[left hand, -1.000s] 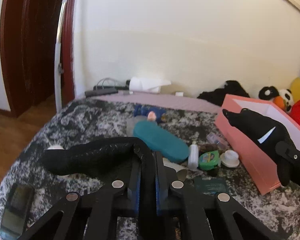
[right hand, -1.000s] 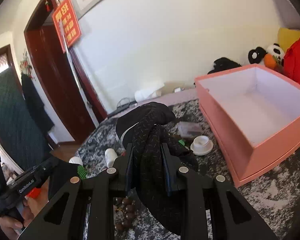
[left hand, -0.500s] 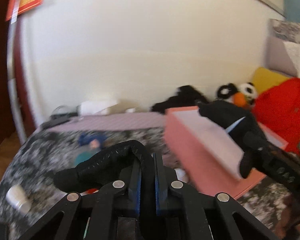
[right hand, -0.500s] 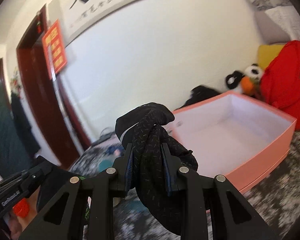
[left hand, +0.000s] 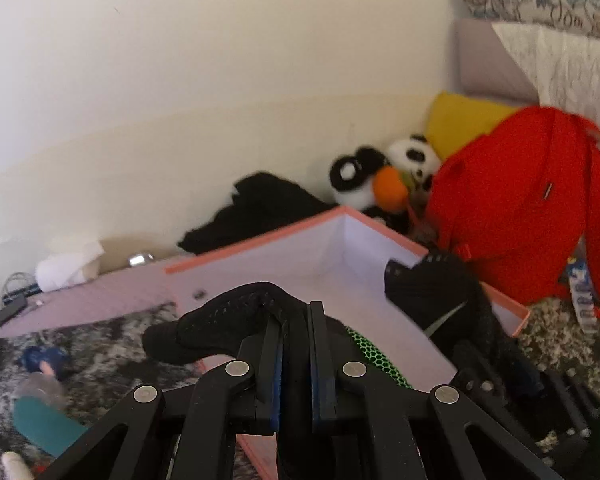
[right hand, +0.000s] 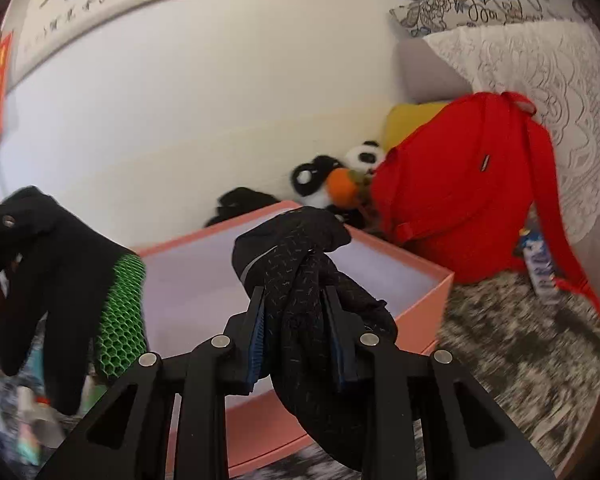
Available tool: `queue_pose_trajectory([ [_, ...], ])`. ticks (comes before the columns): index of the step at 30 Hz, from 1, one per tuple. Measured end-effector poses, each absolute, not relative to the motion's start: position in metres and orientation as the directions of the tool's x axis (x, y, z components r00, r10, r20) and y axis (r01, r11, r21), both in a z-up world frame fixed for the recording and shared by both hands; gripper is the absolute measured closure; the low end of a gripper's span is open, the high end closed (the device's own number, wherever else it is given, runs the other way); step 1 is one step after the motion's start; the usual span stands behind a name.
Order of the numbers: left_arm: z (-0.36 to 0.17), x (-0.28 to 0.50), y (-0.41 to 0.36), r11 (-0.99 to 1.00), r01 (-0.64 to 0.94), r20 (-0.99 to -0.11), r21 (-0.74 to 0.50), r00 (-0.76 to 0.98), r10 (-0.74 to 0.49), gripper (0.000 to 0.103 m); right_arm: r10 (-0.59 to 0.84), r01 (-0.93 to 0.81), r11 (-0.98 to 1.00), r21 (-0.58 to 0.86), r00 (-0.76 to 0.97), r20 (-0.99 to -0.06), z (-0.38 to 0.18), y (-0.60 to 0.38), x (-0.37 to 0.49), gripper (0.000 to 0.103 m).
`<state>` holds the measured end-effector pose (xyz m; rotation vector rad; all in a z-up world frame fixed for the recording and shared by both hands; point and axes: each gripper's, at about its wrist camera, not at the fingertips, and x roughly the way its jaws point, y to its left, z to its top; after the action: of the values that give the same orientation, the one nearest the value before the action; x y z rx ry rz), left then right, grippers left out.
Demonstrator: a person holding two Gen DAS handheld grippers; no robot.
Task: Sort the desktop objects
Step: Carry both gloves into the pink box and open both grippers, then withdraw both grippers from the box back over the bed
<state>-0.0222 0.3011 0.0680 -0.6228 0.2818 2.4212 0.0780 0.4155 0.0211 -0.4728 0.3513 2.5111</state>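
Left gripper (left hand: 294,344) has its jaws pressed together on a black glove with green honeycomb patch (left hand: 228,320) — the glove's fingers stick out to the left of the jaws, the green mesh trails off to their right. Seen from the right wrist camera, that same glove (right hand: 60,280) hangs limp, fingers down, over the near left corner of the pink box (right hand: 420,280).

Right gripper (right hand: 300,312) is clamped on a black speckled glove (right hand: 296,256), bunched between the jaws; its top bulges above the jaw tips and its tail droops below them. From the left wrist camera this glove (left hand: 432,292) sits over the box's right rim.

Straight ahead of both jaws lies the pink box (left hand: 260,240), open-topped, its pale interior bare where it can be seen — room beneath both gloves. Its far corner points toward the wall. Beyond the far rim: a black cloth heap (left hand: 260,208) and a panda plush (left hand: 380,176). Right of the jaws, a red backpack (right hand: 460,200) stands just beside the box's right edge. Left of the left jaws, on the mottled bedspread (left hand: 100,340), a teal case (left hand: 40,420) lies well apart from the box.
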Motion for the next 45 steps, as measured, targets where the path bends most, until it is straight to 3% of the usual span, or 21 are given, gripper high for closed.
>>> queue_pose_trajectory([
  [3,0.053,-0.029,0.312,-0.792,-0.609,-0.520,0.049,-0.693,0.500,0.094,0.446,-0.547,-0.817,0.181,-0.799,-0.404,0.017,0.433,0.076,0.073],
  [4,0.048,-0.031,0.315,-0.795,-0.605,-0.529,0.050,-0.691,0.493,0.092,0.411,-0.523,-0.828,0.203,-0.811,-0.415,0.015,0.438,0.074,0.068],
  [5,0.044,-0.032,0.317,-0.797,-0.602,-0.536,0.051,-0.690,0.486,0.083,0.385,-0.505,-0.836,0.216,-0.819,-0.425,0.013,0.441,0.072,0.063],
  [6,0.042,-0.033,0.319,-0.802,-0.595,-0.537,0.052,-0.693,0.480,0.055,0.366,-0.491,-0.842,0.224,-0.824,-0.432,0.011,0.443,0.071,0.057],
  [7,0.040,-0.033,0.321,-0.807,-0.589,-0.539,0.053,-0.697,0.473,0.035,0.353,-0.478,-0.849,0.226,-0.831,-0.431,0.009,0.443,0.070,0.035],
  [8,0.038,-0.033,0.322,-0.811,-0.582,-0.538,0.054,-0.702,0.468,0.008,0.353,-0.471,-0.854,0.221,-0.836,-0.421,0.008,0.442,0.071,0.015],
  [9,0.040,-0.029,0.321,-0.816,-0.575,-0.517,0.055,-0.716,0.469,0.005,0.360,-0.468,-0.858,0.212,-0.842,-0.401,0.008,0.439,0.073,0.010],
  [14,0.048,-0.015,0.325,-0.819,-0.567,-0.483,0.092,-0.745,0.461,0.004,0.397,-0.456,-0.879,0.142,-0.863,-0.313,0.018,0.423,0.086,0.008],
  [27,0.062,0.010,0.293,-0.832,-0.547,-0.446,0.094,-0.770,0.455,0.003,0.409,-0.457,-0.877,0.148,-0.872,-0.269,0.040,0.415,0.105,0.008],
  [34,0.069,0.021,0.238,-0.865,-0.496,-0.425,0.080,-0.802,0.420,0.002,0.377,-0.407,-0.907,0.105,-0.898,-0.226,0.050,0.384,0.107,0.008],
  [45,0.046,0.030,0.121,-0.940,-0.338,-0.435,0.055,-0.855,0.282,0.001,0.238,-0.227,-0.971,-0.076,-0.941,-0.242,0.042,0.272,0.079,0.008],
])
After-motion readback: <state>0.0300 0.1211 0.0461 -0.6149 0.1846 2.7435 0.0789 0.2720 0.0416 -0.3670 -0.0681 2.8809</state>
